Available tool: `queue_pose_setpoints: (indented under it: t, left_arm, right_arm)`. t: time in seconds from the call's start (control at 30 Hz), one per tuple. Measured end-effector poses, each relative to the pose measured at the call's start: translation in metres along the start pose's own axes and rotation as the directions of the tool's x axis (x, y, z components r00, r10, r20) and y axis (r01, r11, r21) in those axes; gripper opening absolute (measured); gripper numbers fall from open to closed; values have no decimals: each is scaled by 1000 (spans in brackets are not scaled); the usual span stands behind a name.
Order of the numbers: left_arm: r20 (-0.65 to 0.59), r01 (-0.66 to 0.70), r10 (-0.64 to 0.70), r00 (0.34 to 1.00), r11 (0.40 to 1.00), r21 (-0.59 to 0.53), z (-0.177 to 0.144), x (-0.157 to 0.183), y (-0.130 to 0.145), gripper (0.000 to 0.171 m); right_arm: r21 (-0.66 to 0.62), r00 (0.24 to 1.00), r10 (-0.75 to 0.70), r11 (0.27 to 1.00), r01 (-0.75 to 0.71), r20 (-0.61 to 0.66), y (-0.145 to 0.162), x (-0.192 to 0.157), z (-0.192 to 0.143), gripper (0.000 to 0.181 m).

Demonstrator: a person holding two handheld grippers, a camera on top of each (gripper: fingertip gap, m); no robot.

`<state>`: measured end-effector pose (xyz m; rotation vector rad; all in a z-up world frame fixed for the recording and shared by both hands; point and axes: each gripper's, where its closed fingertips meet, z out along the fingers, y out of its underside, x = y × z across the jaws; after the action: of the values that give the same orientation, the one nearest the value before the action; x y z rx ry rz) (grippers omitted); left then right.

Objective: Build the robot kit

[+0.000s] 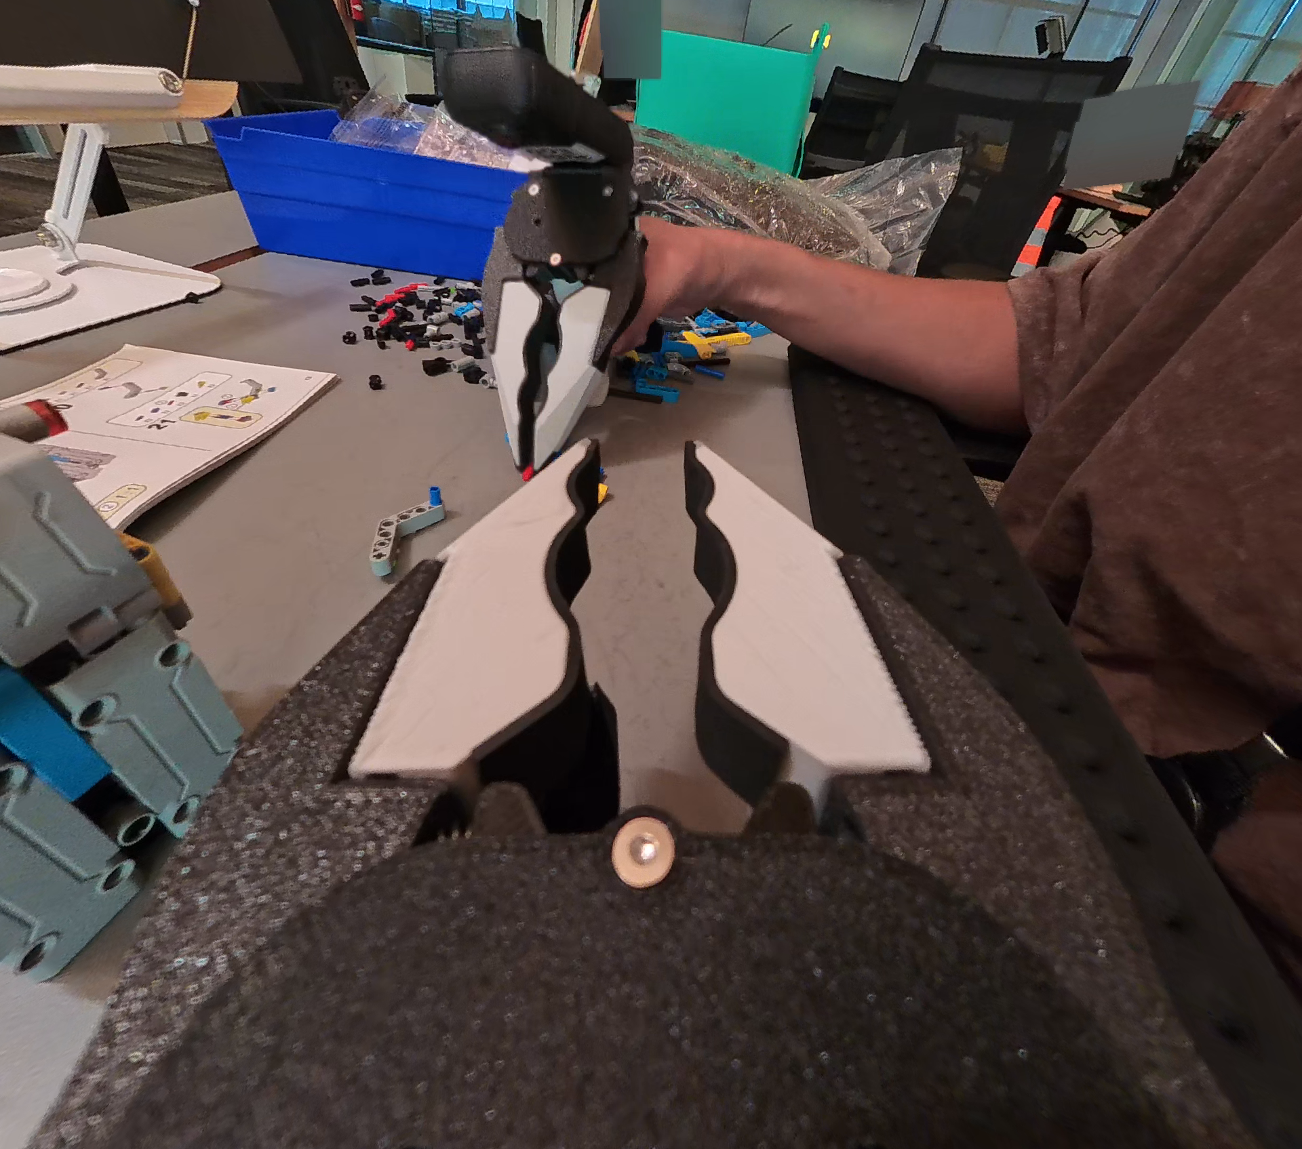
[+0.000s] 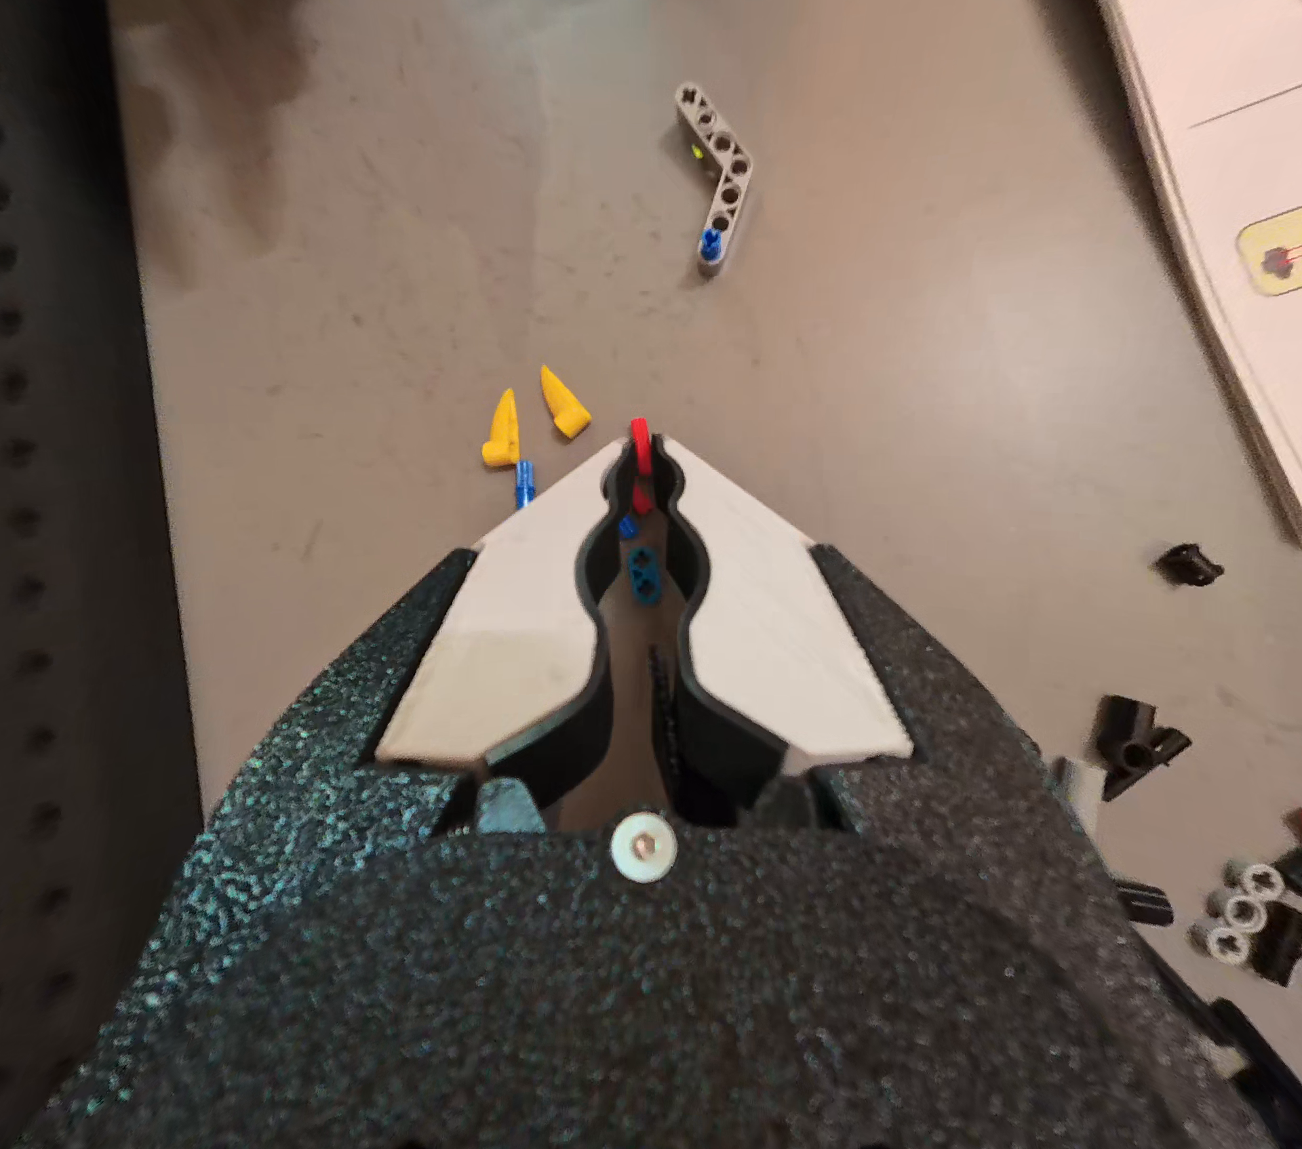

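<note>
The right gripper (image 2: 642, 446) pinches a small red pin (image 2: 640, 445) between its fingertips, the pin's end poking out past the tips. It points down at the grey table (image 2: 916, 376), tips close to the surface. In the left wrist view the same gripper (image 1: 527, 467) comes down from above, red showing at its tip, held by a hand (image 1: 676, 277).

Below the gap between its fingers lie a small teal piece (image 2: 642, 576) with two holes and a blue bit (image 2: 627, 527). Just left of the tips lie two yellow claw pieces (image 2: 501, 428) (image 2: 563, 402), near each other but apart, and a blue pin (image 2: 524, 483) touching the nearer claw's base. Farther ahead and to the right lies a grey bent beam (image 2: 722, 175) with a blue pin (image 2: 710, 243) standing in its near end. Beyond that, on the right, an open booklet (image 2: 1198, 59) lies on the table. Black and grey pieces (image 2: 1134, 742) are scattered at the gripper's right.

The left gripper (image 1: 637, 460) is spread, nothing between its fingers, and hovers over the table just beside the right gripper's tips. The bent beam (image 1: 405, 527) lies to its left, the booklet (image 1: 211, 404) farther left. At its near left stands a grey and blue block model (image 1: 84, 692). Ahead lie a heap of small pieces (image 1: 423, 319) and a blue bin (image 1: 366, 192) holding plastic bags. A black perforated strip (image 1: 916, 516) runs along its right.
</note>
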<state>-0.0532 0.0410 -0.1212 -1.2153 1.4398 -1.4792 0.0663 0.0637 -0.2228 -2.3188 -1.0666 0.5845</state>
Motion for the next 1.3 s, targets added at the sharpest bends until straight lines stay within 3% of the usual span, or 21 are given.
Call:
queue_pose_setpoints:
  t: [0.13,0.23,0.3,0.37,0.4,0.5,0.6,0.63,0.73,0.97,1.17,1.3]
  left_arm:
    - [0,-3,3,1000,1000,0,0,0,0,24]
    - [0,-9,9,1000,1000,-1,0,1,0,24]
    - [0,-12,12,1000,1000,-2,0,1,0,24]
    - [0,-8,8,1000,1000,-3,0,1,0,24]
    - [-1,-2,2,1000,1000,-2,0,0,0,24]
    - [-1,24,-24,1000,1000,-4,1,-2,1,24]
    - [-2,31,-31,1000,999,-14,2,-3,2,24]
    - [-3,28,-28,1000,999,-22,2,-2,3,24]
    - [-6,4,-5,1000,999,-47,5,1,6,24]
    - [23,3,-2,1000,997,-71,6,-3,10,24]
    - [102,66,-43,994,971,-231,11,-9,34,24]
    - [202,144,-79,976,933,-330,22,-13,49,24]
  right_arm:
    - [59,999,15,998,-12,-47,-6,5,-21,13]
    - [182,975,108,981,-72,-195,-10,24,-65,15]
    - [272,886,254,950,-153,-389,2,49,-103,20]
    - [381,776,394,899,-215,-493,19,52,-136,25]
    - [450,717,454,866,-217,-529,27,49,-151,27]
    - [617,639,564,768,-172,-523,41,18,-176,18]
    - [635,553,618,748,-195,-559,69,-1,-173,27]
    - [615,516,625,758,-219,-586,80,-2,-169,36]
    - [532,452,597,801,-276,-663,102,-2,-159,35]
    - [474,482,588,809,-347,-650,107,3,-148,26]
    - [434,485,579,814,-385,-655,116,12,-136,26]
    - [498,473,623,783,-373,-623,115,16,-142,18]
